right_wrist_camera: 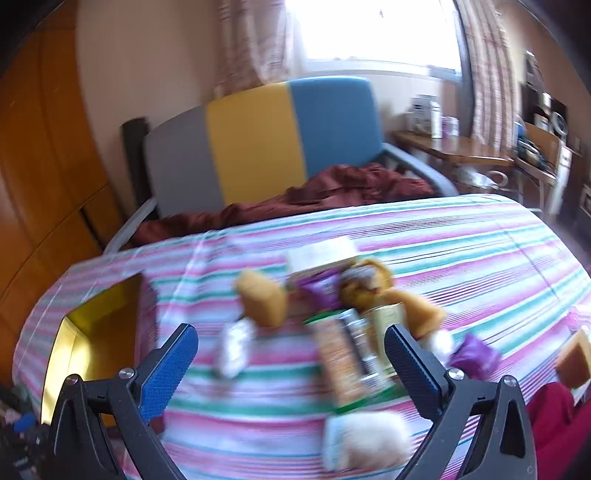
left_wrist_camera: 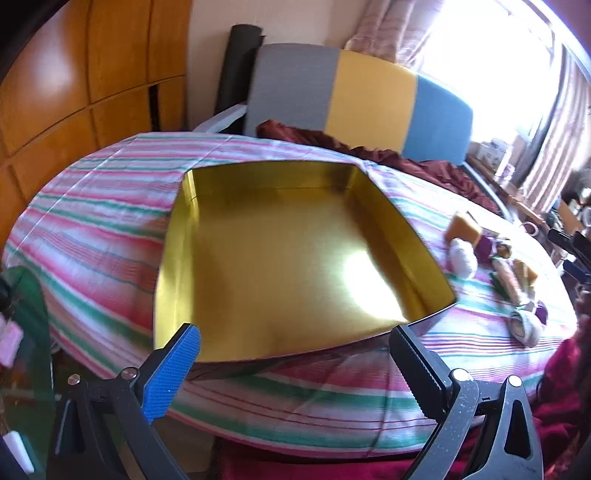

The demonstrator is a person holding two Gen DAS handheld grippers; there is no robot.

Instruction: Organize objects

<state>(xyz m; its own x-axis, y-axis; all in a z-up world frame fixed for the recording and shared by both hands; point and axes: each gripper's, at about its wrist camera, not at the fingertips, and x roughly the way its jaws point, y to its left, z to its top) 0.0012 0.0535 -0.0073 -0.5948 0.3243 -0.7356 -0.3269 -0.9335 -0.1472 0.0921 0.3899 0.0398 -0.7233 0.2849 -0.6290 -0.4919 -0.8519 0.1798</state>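
- Left wrist view alone shows the whole gold tin (left_wrist_camera: 295, 258), empty, on the striped cloth (left_wrist_camera: 110, 206); the left gripper (left_wrist_camera: 295, 354) hangs over its near rim, jaws spread wide, grasping nothing.
- Right wrist view shows only a corner of the tin (right_wrist_camera: 99, 325), but brings the blurred pile of snacks (right_wrist_camera: 332, 332) close; the right gripper (right_wrist_camera: 291, 354) is released above it, apart from the packets.
- Bare cloth lies between tin and pile.
- Behind the table: a grey-yellow-blue chair (left_wrist_camera: 369, 92), wooden cupboards (left_wrist_camera: 74, 74), a bright window (right_wrist_camera: 369, 29).
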